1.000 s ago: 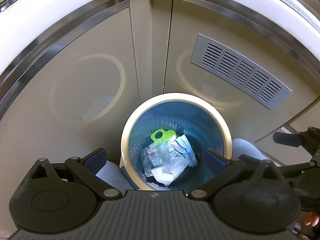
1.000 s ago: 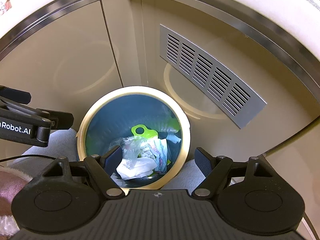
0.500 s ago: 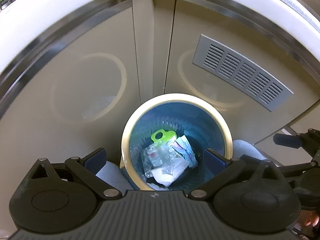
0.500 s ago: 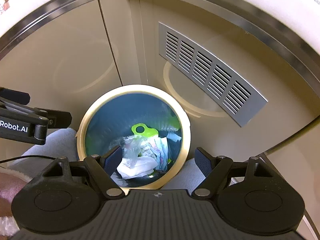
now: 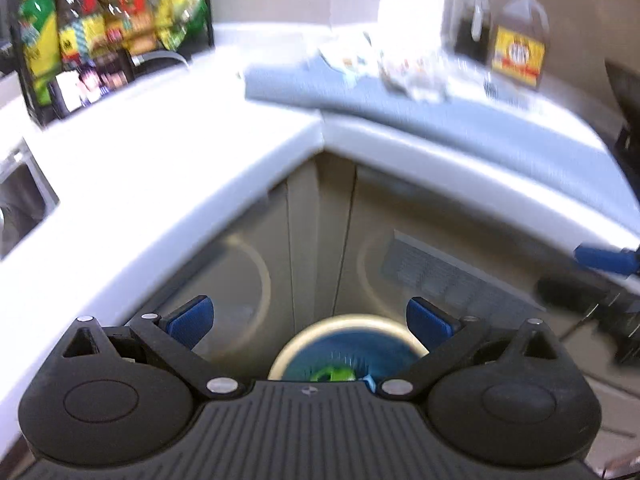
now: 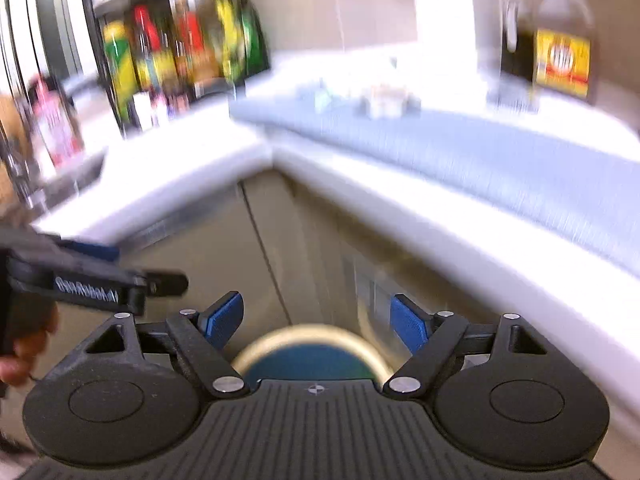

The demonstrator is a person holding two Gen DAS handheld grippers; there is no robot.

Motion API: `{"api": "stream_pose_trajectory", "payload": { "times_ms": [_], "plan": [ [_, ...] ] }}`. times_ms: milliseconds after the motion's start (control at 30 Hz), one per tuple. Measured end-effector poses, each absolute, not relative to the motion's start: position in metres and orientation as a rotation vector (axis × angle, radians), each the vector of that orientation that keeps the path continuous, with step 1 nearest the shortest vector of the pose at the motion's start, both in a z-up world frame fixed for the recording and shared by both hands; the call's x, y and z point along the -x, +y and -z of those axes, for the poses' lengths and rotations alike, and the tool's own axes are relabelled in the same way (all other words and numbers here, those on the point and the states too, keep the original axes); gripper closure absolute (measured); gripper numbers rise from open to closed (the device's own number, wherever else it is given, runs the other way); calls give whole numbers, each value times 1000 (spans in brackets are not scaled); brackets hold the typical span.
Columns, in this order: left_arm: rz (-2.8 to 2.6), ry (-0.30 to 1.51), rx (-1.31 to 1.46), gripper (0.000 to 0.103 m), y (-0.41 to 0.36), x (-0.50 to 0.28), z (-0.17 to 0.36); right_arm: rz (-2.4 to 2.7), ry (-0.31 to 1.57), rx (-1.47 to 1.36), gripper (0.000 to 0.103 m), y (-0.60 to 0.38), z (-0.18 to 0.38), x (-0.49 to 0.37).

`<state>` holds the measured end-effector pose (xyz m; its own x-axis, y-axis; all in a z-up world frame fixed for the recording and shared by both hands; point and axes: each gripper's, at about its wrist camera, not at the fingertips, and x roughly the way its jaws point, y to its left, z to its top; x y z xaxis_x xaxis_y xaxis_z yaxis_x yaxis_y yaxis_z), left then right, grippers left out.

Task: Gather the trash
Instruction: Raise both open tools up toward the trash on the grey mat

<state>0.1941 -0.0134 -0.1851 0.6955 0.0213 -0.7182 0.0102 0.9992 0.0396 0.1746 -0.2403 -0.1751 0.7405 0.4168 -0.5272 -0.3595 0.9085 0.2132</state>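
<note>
A round trash bin [image 5: 345, 344] with a cream rim and blue inside stands on the floor in the cabinet corner; green trash [image 5: 334, 374] shows in it. It also shows in the right wrist view [image 6: 312, 350]. Crumpled wrappers [image 5: 404, 70] lie on a blue mat [image 5: 440, 116] on the counter, blurred. They also show in the right wrist view [image 6: 384, 100]. My left gripper [image 5: 310, 318] is open and empty, above the bin. My right gripper [image 6: 318, 318] is open and empty, and shows in the left wrist view [image 5: 604, 260].
A white L-shaped countertop [image 5: 168, 152] wraps the corner. A black rack of bottles [image 5: 108, 20] stands at back left. A brown jug [image 5: 520, 40] and a dark bottle [image 5: 474, 24] stand at back right. A vent grille [image 5: 452, 280] is on the cabinet.
Both grippers have risen and tilted up from over the bin; the counter, mat and bottles have come into view. Both stay open and empty.
</note>
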Motion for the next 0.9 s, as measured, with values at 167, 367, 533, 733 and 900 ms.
{"api": "stream_pose_trajectory", "payload": {
  "times_ms": [167,367,533,733,900],
  "plan": [
    [-43,767,-1,0,0,-192,164,-363,404,-15,8,-258,125,-202],
    [-58,754,31,0,9,-190,149,-94,376,89,4,-277,117,-305],
    [-61,756,41,0,14,-192,144,51,475,297,4,-271,154,-389],
    [-76,766,54,0,20,-200,141,35,544,328,6,-248,182,-437],
    [-78,754,46,0,17,-207,133,-9,552,269,86,-249,180,-456]
  ]
}}
